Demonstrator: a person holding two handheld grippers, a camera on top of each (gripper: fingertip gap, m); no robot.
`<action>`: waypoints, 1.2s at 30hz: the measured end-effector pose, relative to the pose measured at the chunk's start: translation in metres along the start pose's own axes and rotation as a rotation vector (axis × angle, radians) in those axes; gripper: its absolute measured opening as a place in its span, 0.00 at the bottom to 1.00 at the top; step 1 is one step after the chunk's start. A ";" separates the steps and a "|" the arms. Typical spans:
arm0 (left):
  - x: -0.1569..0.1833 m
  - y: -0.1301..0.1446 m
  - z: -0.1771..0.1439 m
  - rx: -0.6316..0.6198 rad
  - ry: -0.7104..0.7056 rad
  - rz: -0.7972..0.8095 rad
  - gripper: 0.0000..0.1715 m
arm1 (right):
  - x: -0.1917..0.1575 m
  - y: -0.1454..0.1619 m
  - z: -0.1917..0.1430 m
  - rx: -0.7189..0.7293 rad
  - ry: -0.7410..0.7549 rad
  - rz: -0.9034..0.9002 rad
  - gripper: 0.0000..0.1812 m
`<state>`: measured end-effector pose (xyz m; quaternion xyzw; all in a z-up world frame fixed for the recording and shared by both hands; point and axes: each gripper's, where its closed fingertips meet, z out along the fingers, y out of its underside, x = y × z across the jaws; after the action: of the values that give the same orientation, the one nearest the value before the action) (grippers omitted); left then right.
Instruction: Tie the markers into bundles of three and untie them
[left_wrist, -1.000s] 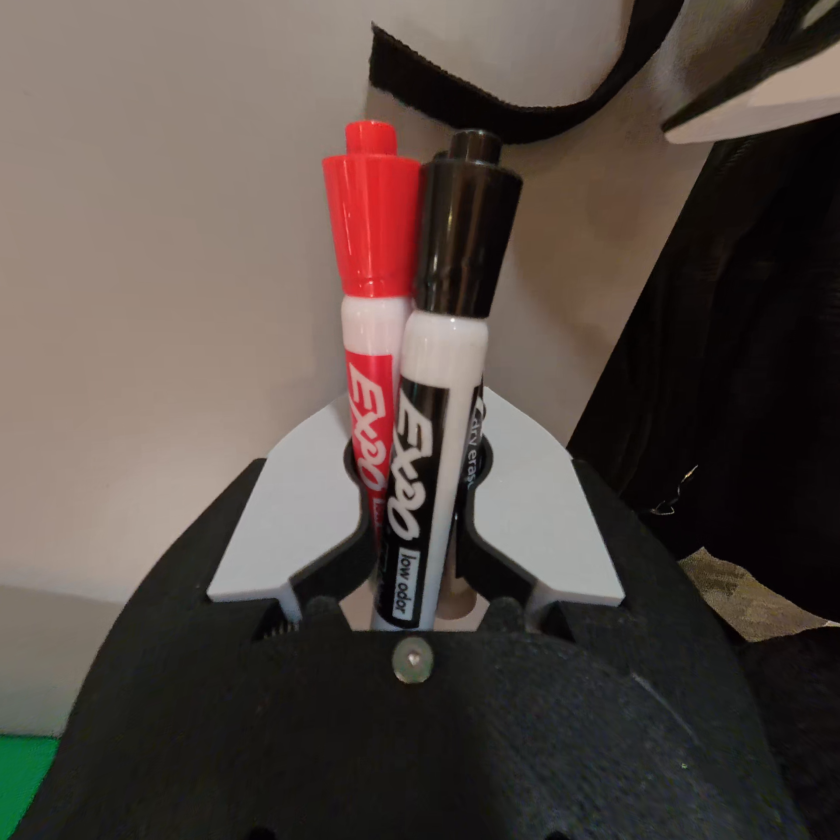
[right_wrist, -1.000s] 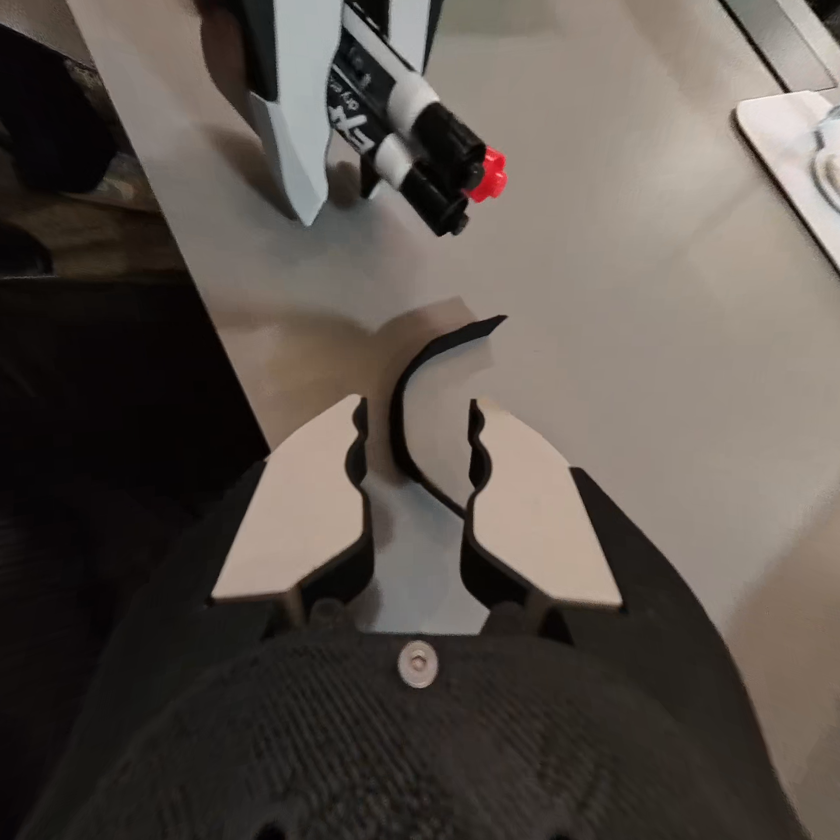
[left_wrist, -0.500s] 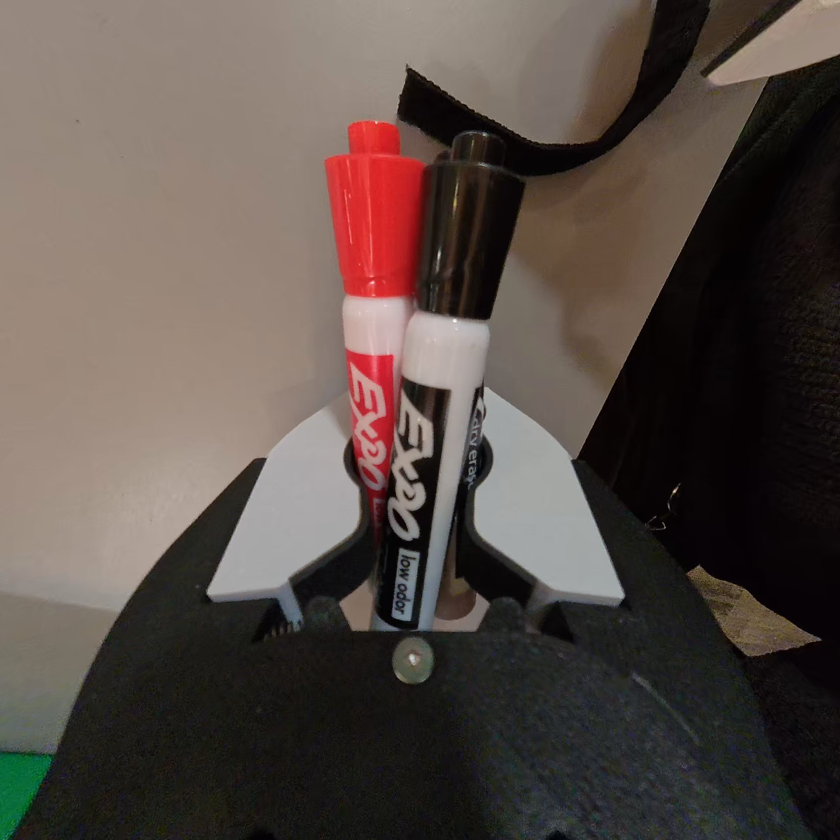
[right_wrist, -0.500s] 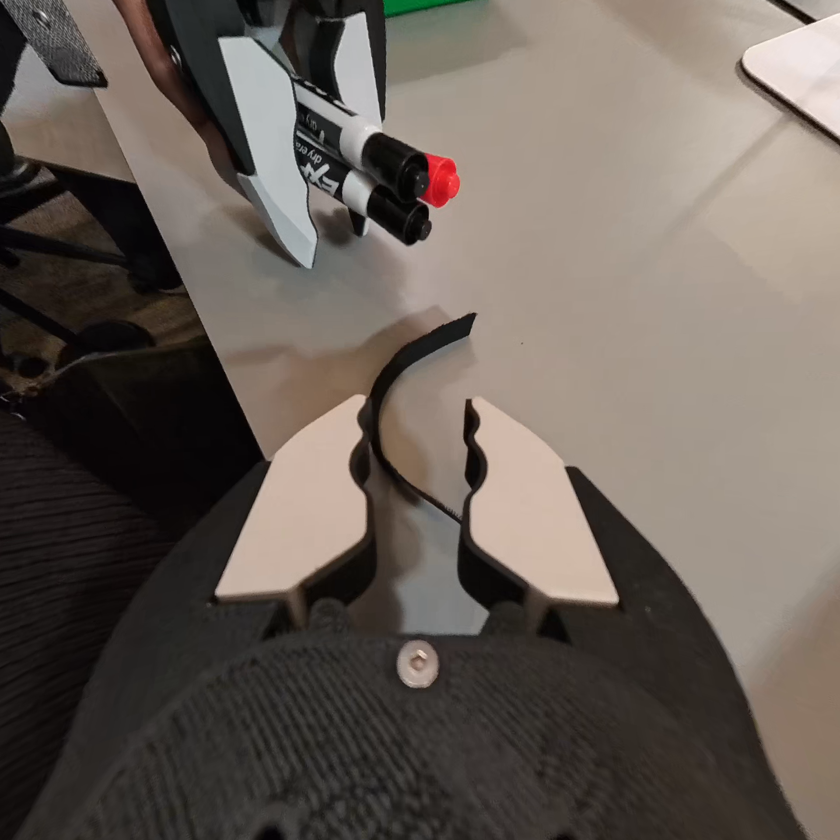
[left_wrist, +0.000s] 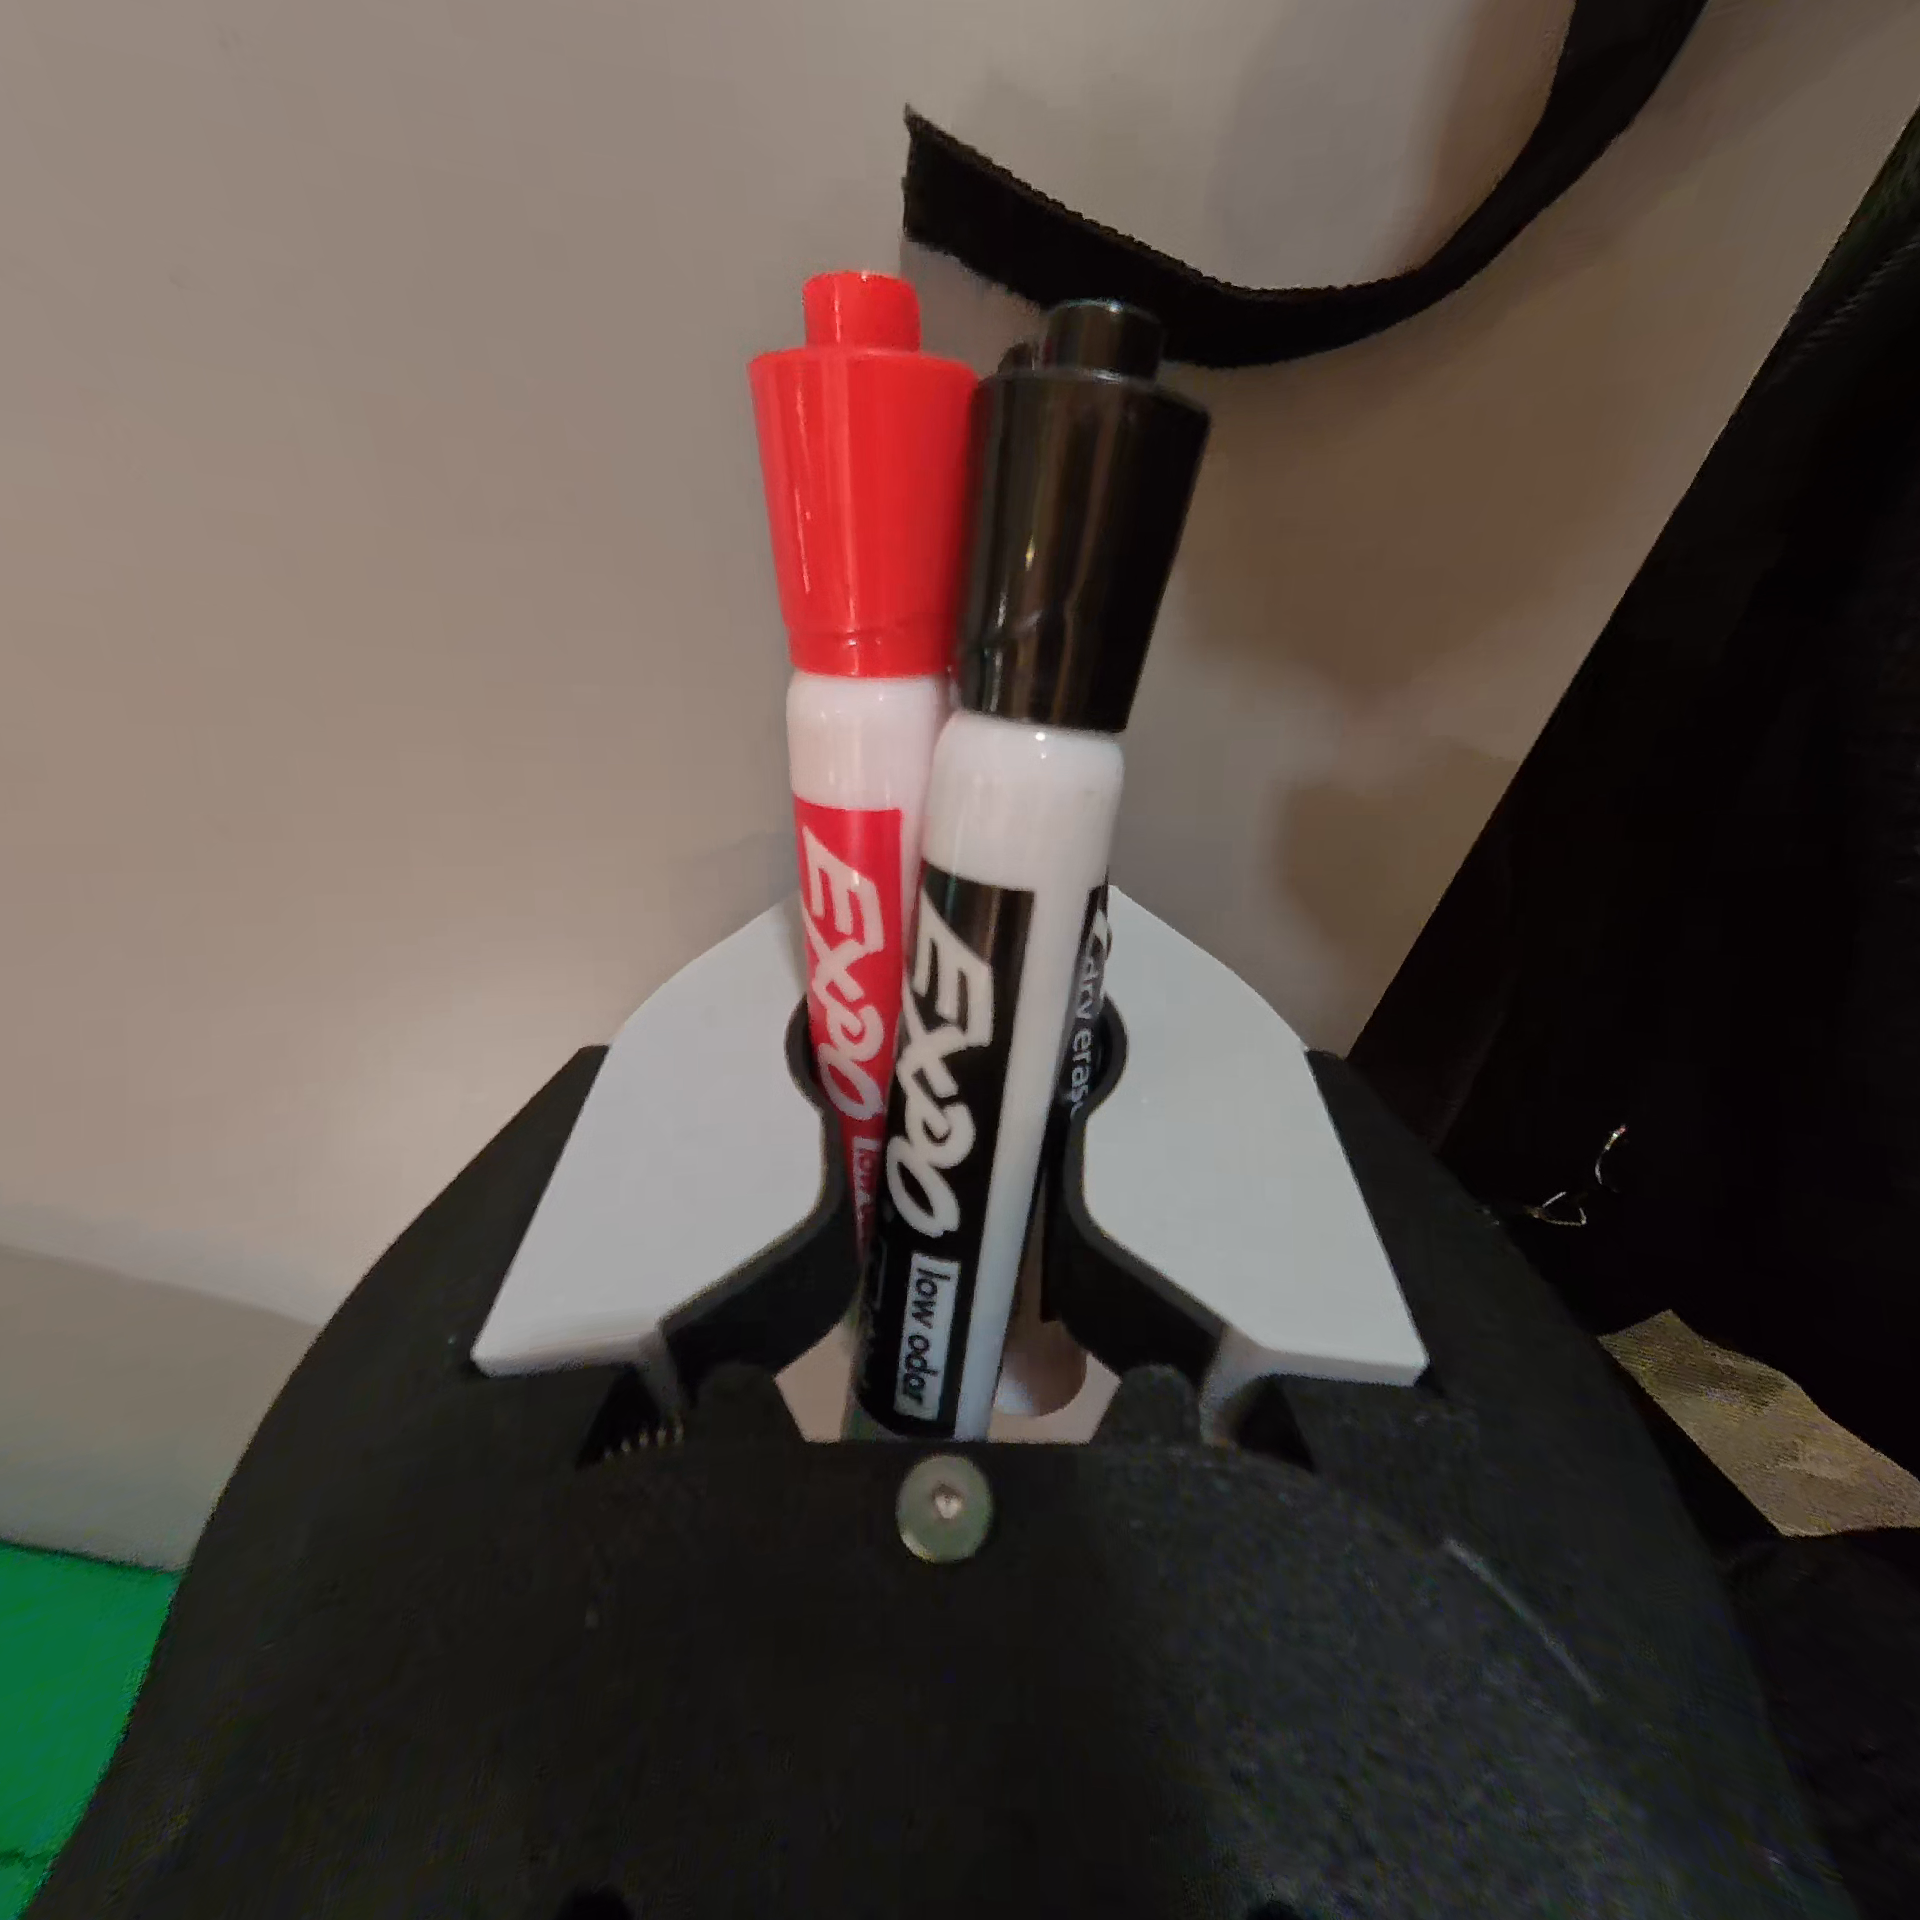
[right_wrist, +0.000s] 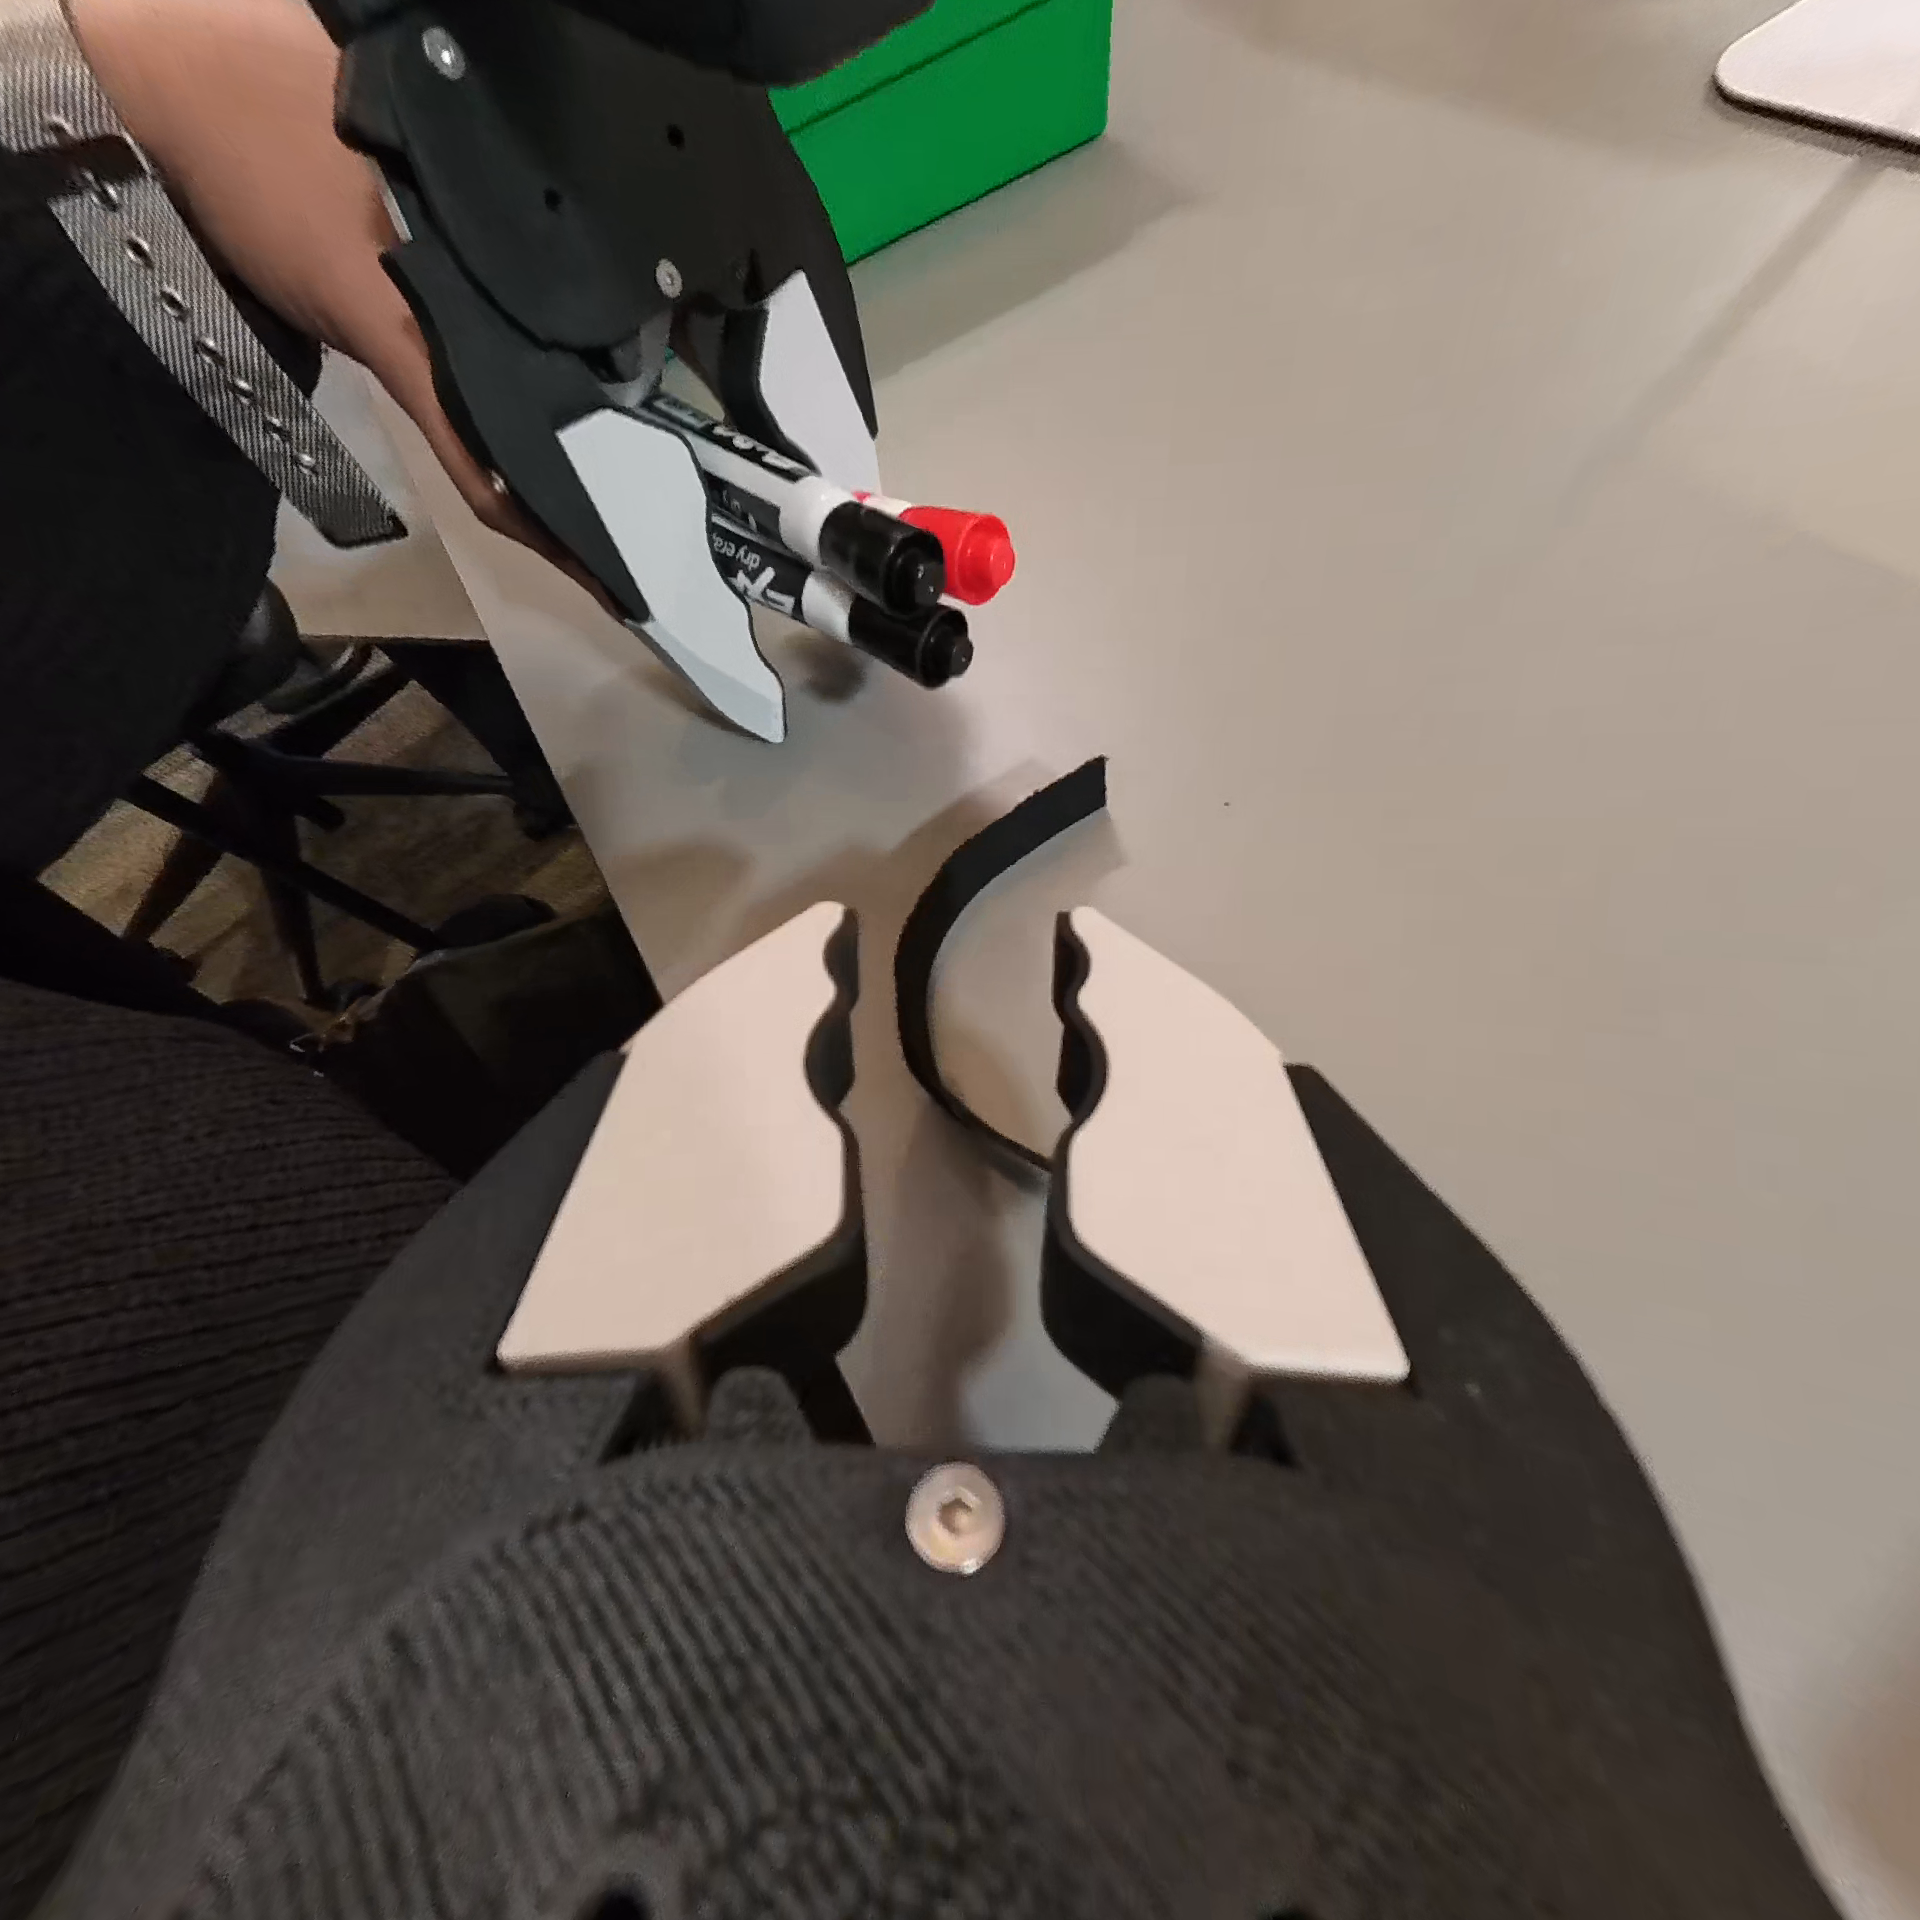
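The left gripper (left_wrist: 951, 1049) is clamped on three markers (right_wrist: 883, 582), caps pointing forward and clear of the fingers (left_wrist: 686, 1174), a hold that seems meant to keep the trio together as one stack while leaving the cap ends free for wrapping. In the left wrist view the red marker (left_wrist: 857, 582) sits left of a black marker (left_wrist: 1070, 582), with the third largely hidden behind them; the right wrist view shows that second black one below the other two. The right gripper (right_wrist: 956, 1029) hovers low over the grey table (right_wrist: 1455, 727) near its left edge, its fingers (right_wrist: 707, 1164) partly spread. A black strap (right_wrist: 966, 914) curves up from beside its right finger and out past the tips; whether it is pinched at that finger or merely lying on the table under it cannot be told. The strap's free end points toward the markers, which are held far and left of it, apart from it and above the tabletop. The strap appears to be the tie for the bundle, so the wrapping looks not yet begun. A person's hand (right_wrist: 312, 281) grips the left tool from behind. A green box (right_wrist: 935, 125) stands on the table beyond it, and a pale flat object (right_wrist: 1829, 73) shows at the far right.
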<state>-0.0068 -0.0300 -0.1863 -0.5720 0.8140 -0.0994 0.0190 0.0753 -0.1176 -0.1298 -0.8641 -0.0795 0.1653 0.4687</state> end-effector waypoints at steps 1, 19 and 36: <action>0.000 0.000 0.000 -0.006 -0.016 0.002 0.26 | 0.000 0.000 0.000 0.001 -0.001 0.003 0.20; 0.000 0.000 0.002 -0.014 -0.081 -0.011 0.25 | -0.006 0.007 0.007 -0.043 0.008 -0.038 0.19; 0.000 0.000 0.002 0.001 -0.082 -0.016 0.26 | -0.007 0.017 0.018 -0.100 0.116 -0.197 0.18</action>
<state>-0.0063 -0.0307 -0.1885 -0.5821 0.8079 -0.0765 0.0519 0.0618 -0.1151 -0.1513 -0.8825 -0.1450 0.0637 0.4429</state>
